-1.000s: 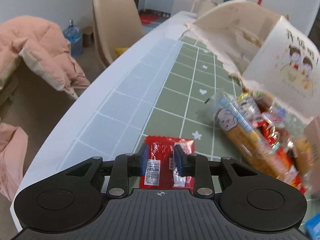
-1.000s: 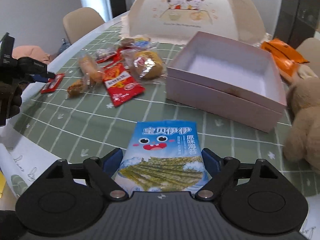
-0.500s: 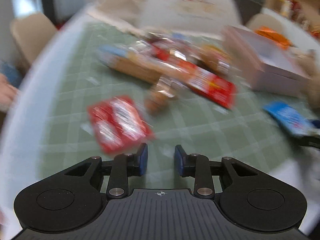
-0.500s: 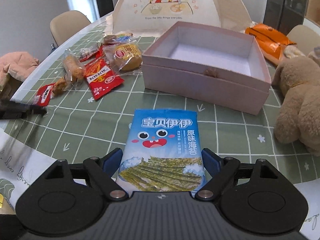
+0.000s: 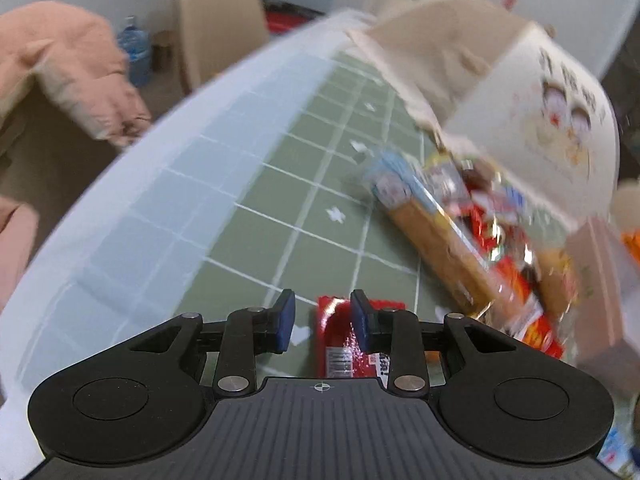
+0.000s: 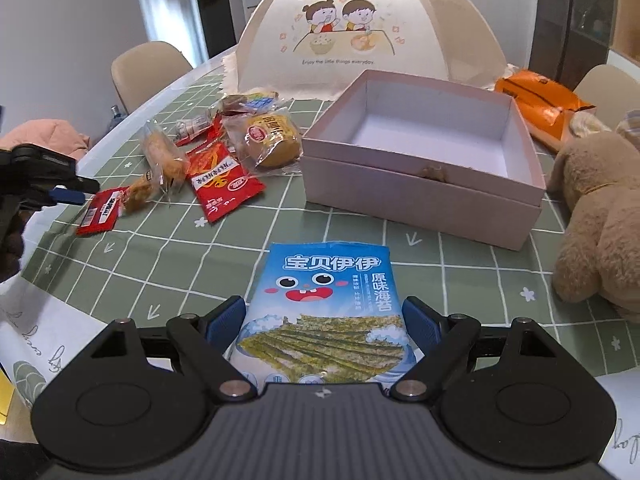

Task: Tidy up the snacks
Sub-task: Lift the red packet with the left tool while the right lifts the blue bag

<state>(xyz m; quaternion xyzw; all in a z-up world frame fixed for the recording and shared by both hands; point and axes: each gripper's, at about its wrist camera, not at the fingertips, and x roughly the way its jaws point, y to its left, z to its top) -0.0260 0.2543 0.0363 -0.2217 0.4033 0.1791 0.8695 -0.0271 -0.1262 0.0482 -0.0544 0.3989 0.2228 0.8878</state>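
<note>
The blue seaweed packet (image 6: 326, 312) is lying low in the centre of the right wrist frame, its long axis running up the picture, printed top edge pointing toward the pink box (image 6: 424, 152) in the upper middle. The right gripper (image 6: 324, 326) is grasping it, one blue pad (image 6: 224, 322) pressing each side edge. The packet is showing a cartoon face above green seaweed strips.

The left gripper (image 5: 320, 326) is sitting at the bottom centre of its blurred view, jaws parted, straddling one edge of the small red packet (image 5: 340, 340); whether the pads are touching it is unclear. That packet is lying flat on the green checked tablecloth (image 5: 304, 208), long axis pointing up-frame, barcode facing up.
</note>
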